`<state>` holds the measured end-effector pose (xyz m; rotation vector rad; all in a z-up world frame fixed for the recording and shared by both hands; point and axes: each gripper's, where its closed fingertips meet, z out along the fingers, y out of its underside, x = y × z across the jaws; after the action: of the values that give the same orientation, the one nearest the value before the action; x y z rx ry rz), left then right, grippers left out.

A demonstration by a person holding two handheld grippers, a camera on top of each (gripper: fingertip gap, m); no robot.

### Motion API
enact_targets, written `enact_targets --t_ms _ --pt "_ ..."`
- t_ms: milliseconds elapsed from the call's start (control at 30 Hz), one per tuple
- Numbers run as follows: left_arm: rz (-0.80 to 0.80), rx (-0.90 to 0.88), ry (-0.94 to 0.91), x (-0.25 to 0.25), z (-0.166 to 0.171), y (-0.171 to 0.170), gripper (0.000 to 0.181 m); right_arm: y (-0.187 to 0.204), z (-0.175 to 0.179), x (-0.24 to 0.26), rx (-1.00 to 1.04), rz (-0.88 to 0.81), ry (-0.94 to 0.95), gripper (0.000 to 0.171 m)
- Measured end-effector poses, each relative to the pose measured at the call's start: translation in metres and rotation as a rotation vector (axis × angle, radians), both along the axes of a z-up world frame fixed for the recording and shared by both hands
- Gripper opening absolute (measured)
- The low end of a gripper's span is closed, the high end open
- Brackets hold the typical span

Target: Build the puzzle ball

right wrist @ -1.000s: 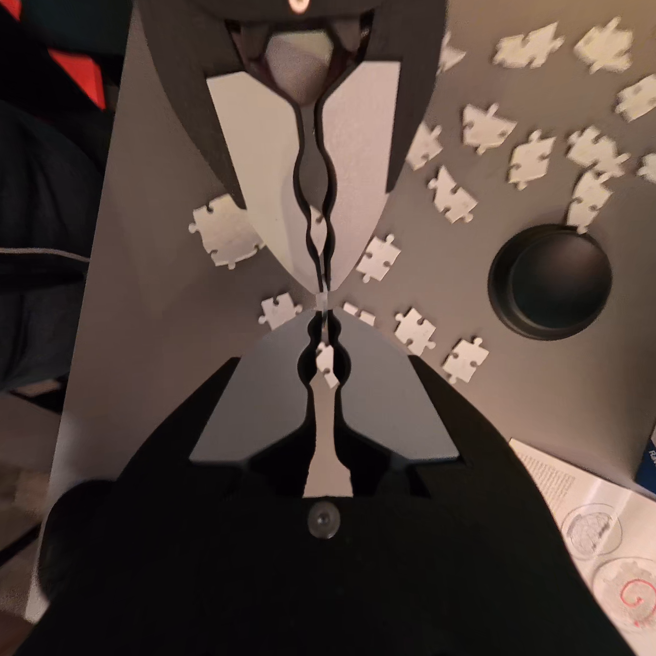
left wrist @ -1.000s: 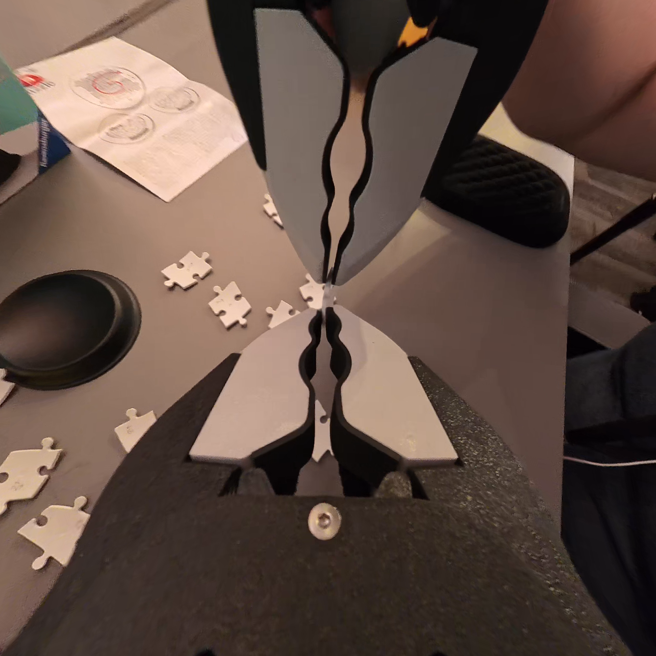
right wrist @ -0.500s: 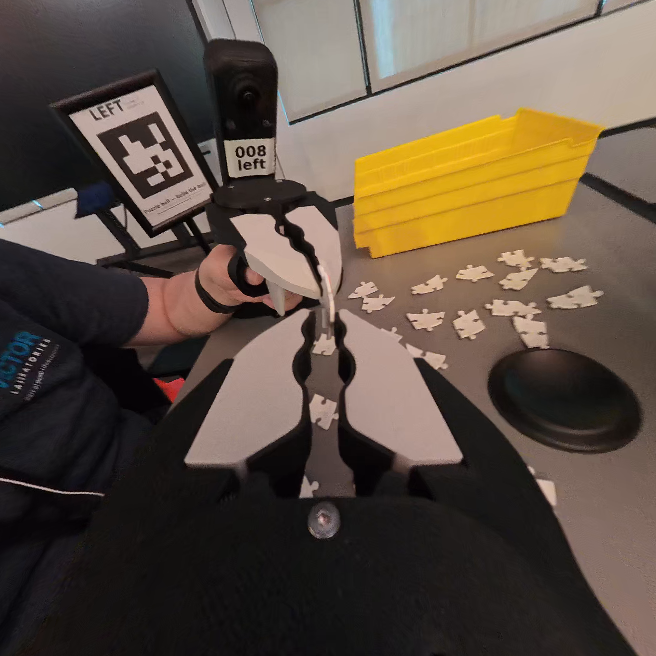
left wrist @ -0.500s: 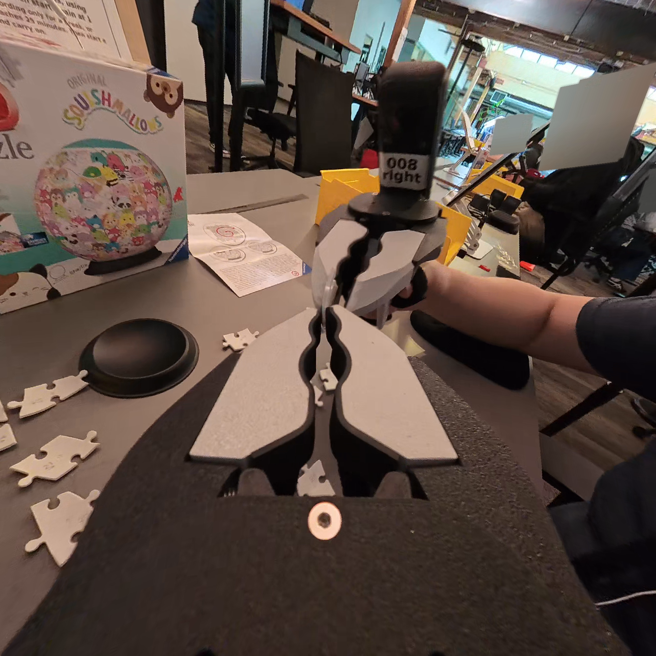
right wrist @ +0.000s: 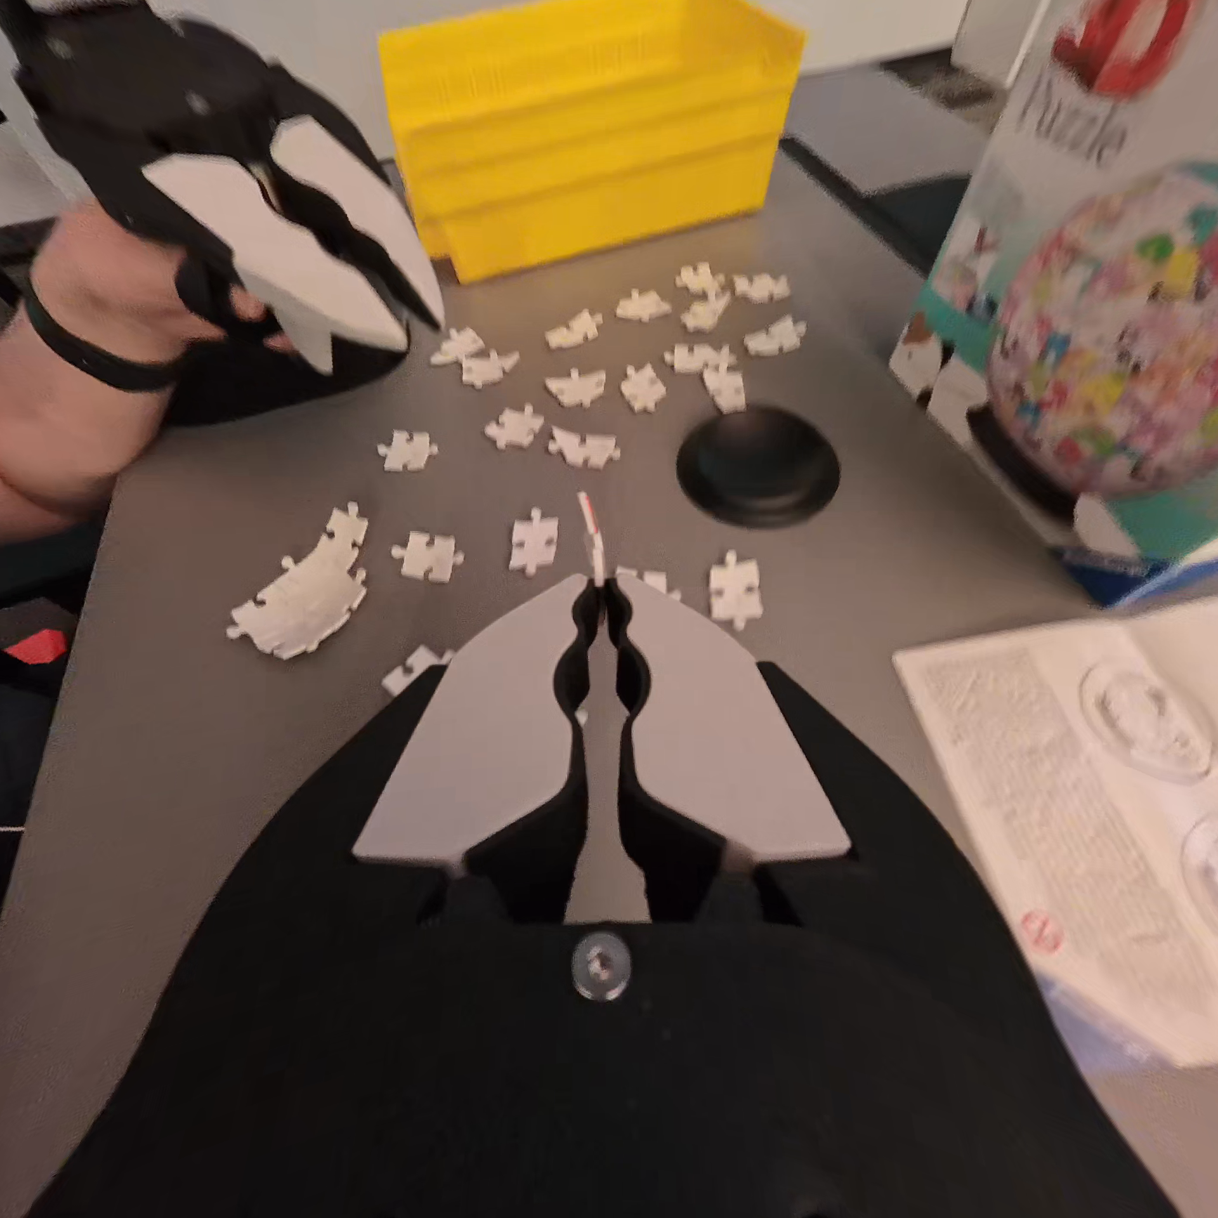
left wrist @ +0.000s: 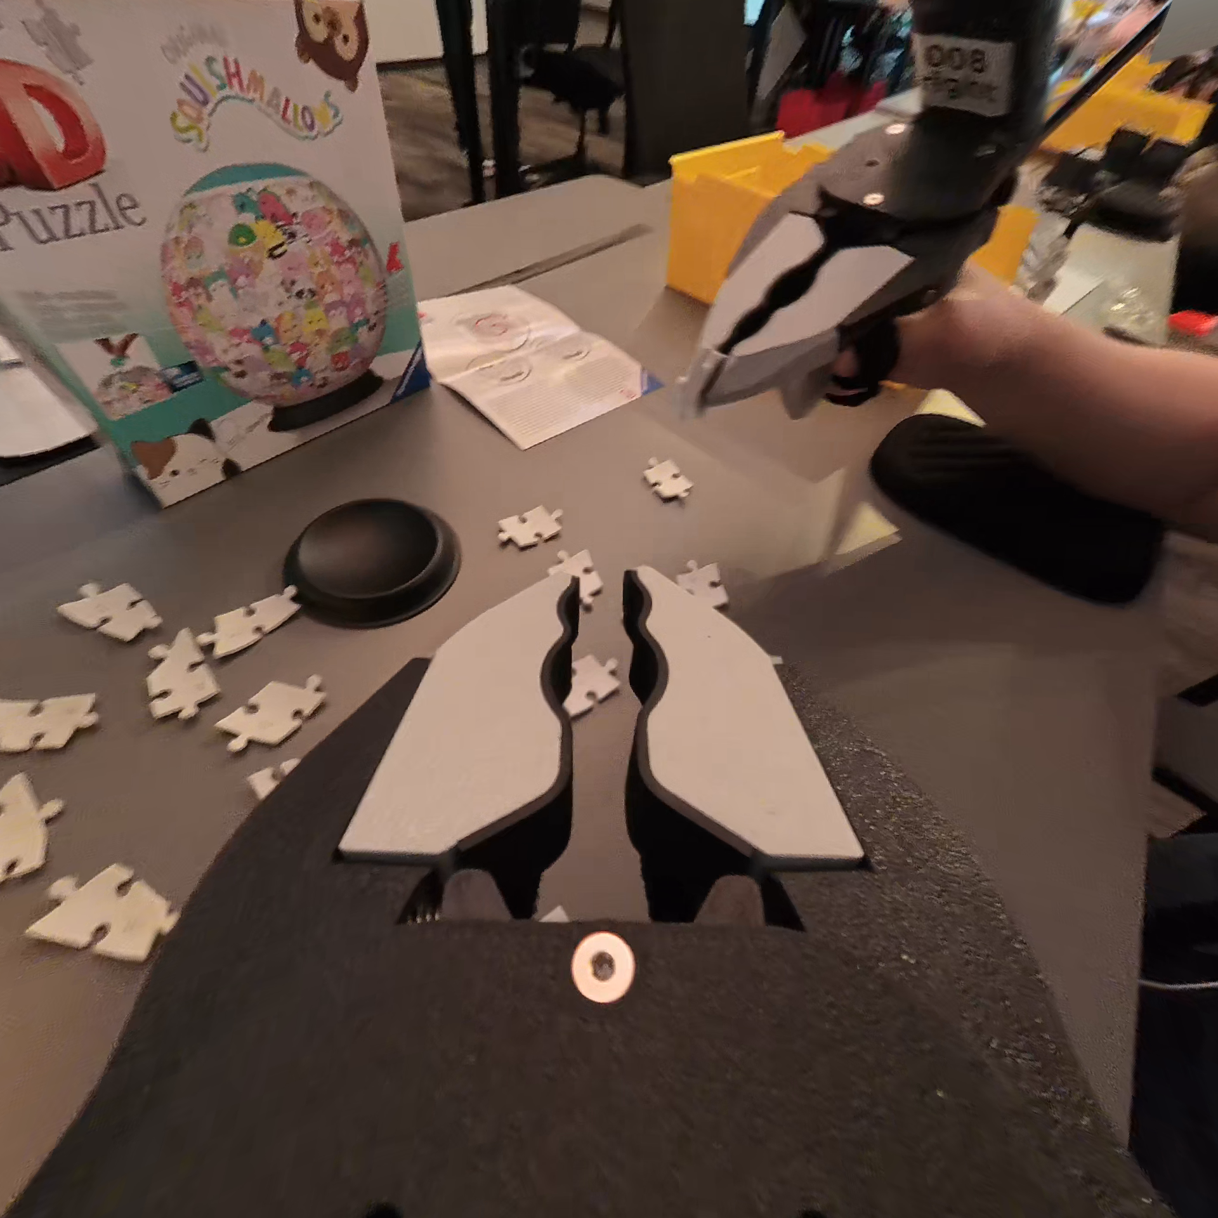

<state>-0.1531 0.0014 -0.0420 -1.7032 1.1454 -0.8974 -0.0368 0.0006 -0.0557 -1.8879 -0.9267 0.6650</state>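
Note:
My right gripper (right wrist: 601, 583) is shut on a thin puzzle piece (right wrist: 591, 535) that sticks out edge-on past the fingertips, above the grey table (right wrist: 198, 758). It also shows in the left wrist view (left wrist: 700, 385), raised at the upper right with the piece (left wrist: 685, 395) blurred at its tip. My left gripper (left wrist: 601, 581) is open a little and empty, low over loose white pieces (left wrist: 181, 679). In the right wrist view it (right wrist: 408, 329) is at the upper left. A curved section of joined pieces (right wrist: 303, 593) lies on the table. The black round stand (right wrist: 758, 468) is empty.
The puzzle box (left wrist: 198, 231) stands at the back. A yellow bin (right wrist: 586, 132) and a paper sheet (right wrist: 1087, 824) lie nearby. A black pad (left wrist: 1015, 507) lies under the person's forearm at the table edge. Several loose pieces (right wrist: 580, 385) are spread in front of the bin. The left gripper's tips are roughly 12 centimetres from the right gripper's.
The grippers, which met tip to tip on the piece, have drawn apart. My left gripper let go and opened. My right gripper kept the piece and swung away.

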Motion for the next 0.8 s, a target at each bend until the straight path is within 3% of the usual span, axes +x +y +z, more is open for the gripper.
enact_targets --t_ms 167,467,800 --pt "0.013 -0.032 0.103 -0.009 -0.015 0.001 0.011 -0.031 -0.042 0.012 -0.142 -0.026 0.035 0.003" --pt "0.073 -0.101 0.148 -0.018 -0.034 0.01 0.005 -0.047 -0.044 -0.001 -0.192 0.098 0.208 0.003" --pt "0.093 -0.135 0.159 -0.017 -0.044 0.015 0.004 -0.041 -0.05 0.003 -0.236 0.091 0.252 0.003"
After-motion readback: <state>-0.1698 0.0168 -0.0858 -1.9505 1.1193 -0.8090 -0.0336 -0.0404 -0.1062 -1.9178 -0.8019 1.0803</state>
